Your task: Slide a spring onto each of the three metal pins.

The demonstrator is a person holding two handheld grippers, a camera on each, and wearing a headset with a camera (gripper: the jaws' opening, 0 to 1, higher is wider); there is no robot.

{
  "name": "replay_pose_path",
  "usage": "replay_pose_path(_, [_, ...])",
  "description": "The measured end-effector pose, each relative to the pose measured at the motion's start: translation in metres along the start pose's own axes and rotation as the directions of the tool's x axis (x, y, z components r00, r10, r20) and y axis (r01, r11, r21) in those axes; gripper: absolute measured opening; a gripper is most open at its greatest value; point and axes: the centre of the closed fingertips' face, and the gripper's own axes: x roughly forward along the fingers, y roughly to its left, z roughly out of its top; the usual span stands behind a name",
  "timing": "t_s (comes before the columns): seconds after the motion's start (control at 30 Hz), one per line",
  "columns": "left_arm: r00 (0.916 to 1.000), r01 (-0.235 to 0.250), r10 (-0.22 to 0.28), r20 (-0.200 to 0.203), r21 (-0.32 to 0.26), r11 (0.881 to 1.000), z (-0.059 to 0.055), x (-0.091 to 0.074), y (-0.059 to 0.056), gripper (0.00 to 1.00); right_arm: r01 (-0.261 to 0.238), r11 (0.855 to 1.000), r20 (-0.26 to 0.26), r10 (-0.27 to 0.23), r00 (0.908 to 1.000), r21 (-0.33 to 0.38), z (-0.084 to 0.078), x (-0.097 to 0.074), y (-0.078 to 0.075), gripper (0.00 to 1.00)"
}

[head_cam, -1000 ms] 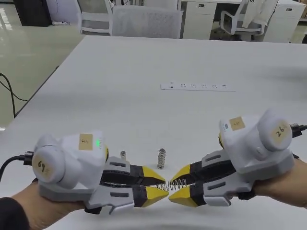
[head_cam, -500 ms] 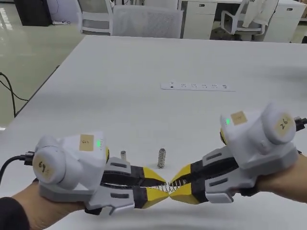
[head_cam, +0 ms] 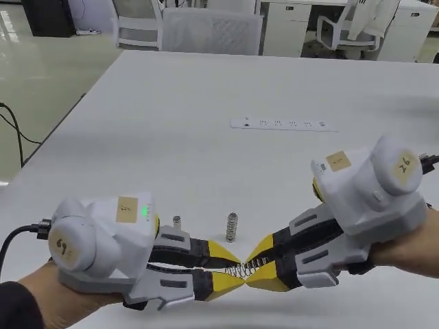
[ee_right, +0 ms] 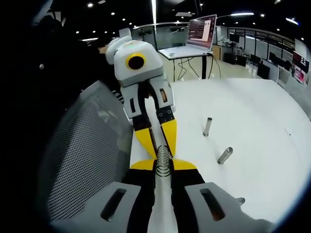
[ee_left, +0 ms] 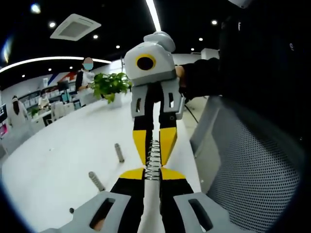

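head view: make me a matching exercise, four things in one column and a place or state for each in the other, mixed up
1 horizontal spring
2 bare pin
3 standing spring
4 power strip

A flat, far across the table
B upright, smooth, no coils
C between left hand-held gripper and right hand-held gripper
D upright, coiled, right of the bare pin

Pairs: 1-C, 2-B, 3-D, 4-A

Both ends of the spring (head_cam: 241, 271) are hidden inside the left claw (head_cam: 235, 269) and right claw (head_cam: 253, 268).
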Motion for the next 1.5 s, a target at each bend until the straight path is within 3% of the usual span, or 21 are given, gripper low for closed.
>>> replay_pose_path(0.47, [1.0000, 0.000, 0.000, -0.002, -0.032, 1.000, -0.001, 0.001, 0.000, 0.03, -0.011, 0.999, -0.062, 0.009, 0.9981, -0.033, 0.009, 0.001, 0.001, 0.08])
replay_pose_path(0.63, [1.0000, -0.004, 0.004, -0.007, -0.036, 0.999, -0.003, 0.000, 0.001, 0.03, -0.023, 0.998, -0.116, 0.015, 0.9932, -0.061, 0.011, 0.004, 0.001, 0.08])
replay_pose_path(0.87, [0.9997, -0.017, 0.016, -0.016, -0.044, 0.999, -0.007, -0.001, 0.004, 0.03, -0.038, 0.994, -0.184, 0.018, 0.9827, -0.102, 0.014, 0.007, -0.001, 0.08])
replay_pose_path(1.13, [0.9993, -0.037, 0.036, -0.010, -0.053, 0.998, -0.010, -0.005, 0.009, 0.03, -0.064, 0.986, -0.263, 0.021, 0.9647, -0.154, 0.018, 0.014, -0.005, 0.08])
replay_pose_path(1.5, [0.9982, -0.060, 0.059, -0.003, -0.074, 0.995, -0.017, -0.010, 0.014, 0.03, -0.088, 0.980, -0.306, 0.030, 0.9515, -0.178, 0.020, 0.022, -0.008, 0.08])
